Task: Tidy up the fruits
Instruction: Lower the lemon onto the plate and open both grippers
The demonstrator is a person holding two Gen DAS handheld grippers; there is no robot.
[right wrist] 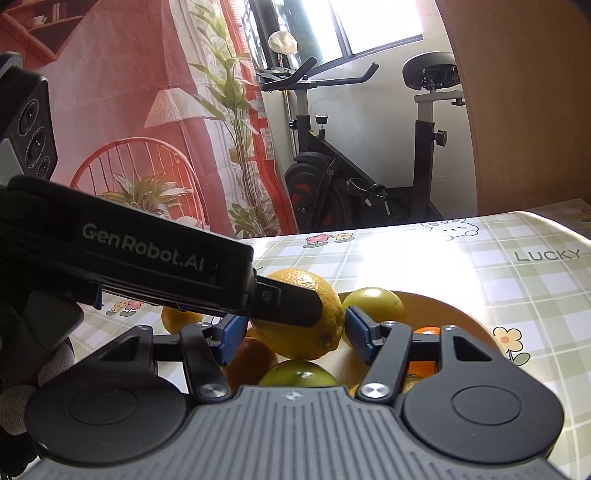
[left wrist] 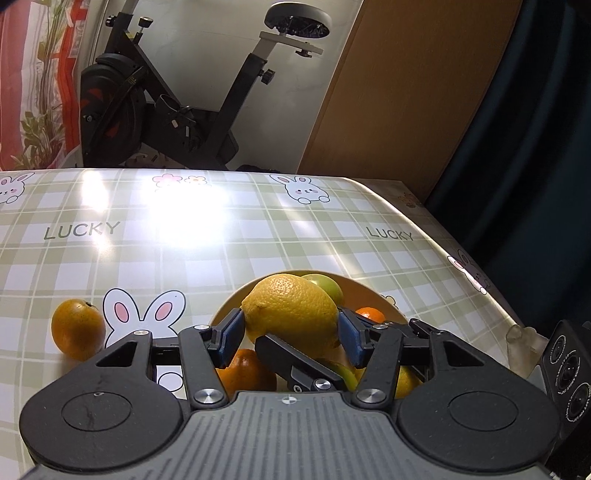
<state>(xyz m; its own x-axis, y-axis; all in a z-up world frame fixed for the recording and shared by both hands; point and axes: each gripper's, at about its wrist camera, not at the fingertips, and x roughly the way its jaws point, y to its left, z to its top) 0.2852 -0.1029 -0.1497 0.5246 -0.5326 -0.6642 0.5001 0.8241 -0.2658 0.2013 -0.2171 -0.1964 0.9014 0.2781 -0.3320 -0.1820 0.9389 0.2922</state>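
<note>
Left wrist view, lemon point(left wrist: 291, 310) between left gripper point(left wrist: 291, 334) jaws, above bowl point(left wrist: 384, 295).

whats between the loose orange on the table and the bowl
Only bare tablecloth with a rabbit print lies between orange and bowl; the left wrist view shows it.

Exercise bike point(right wrist: 369, 155) stands past the far table edge, black frame, saddle point(left wrist: 299, 20) raised on a pale post. White wall point(left wrist: 207, 66) behind it. Window point(right wrist: 373, 26) above the handlebars, daylight coming in bright. Red-and-white printed hanging point(right wrist: 122, 92) on the left, showing plants, a lamp, a chair. Wooden panel point(left wrist: 399, 88) to the right; dark curtain point(left wrist: 535, 147) beside it. Strong glare on the checked tablecloth point(left wrist: 184, 214).
</note>
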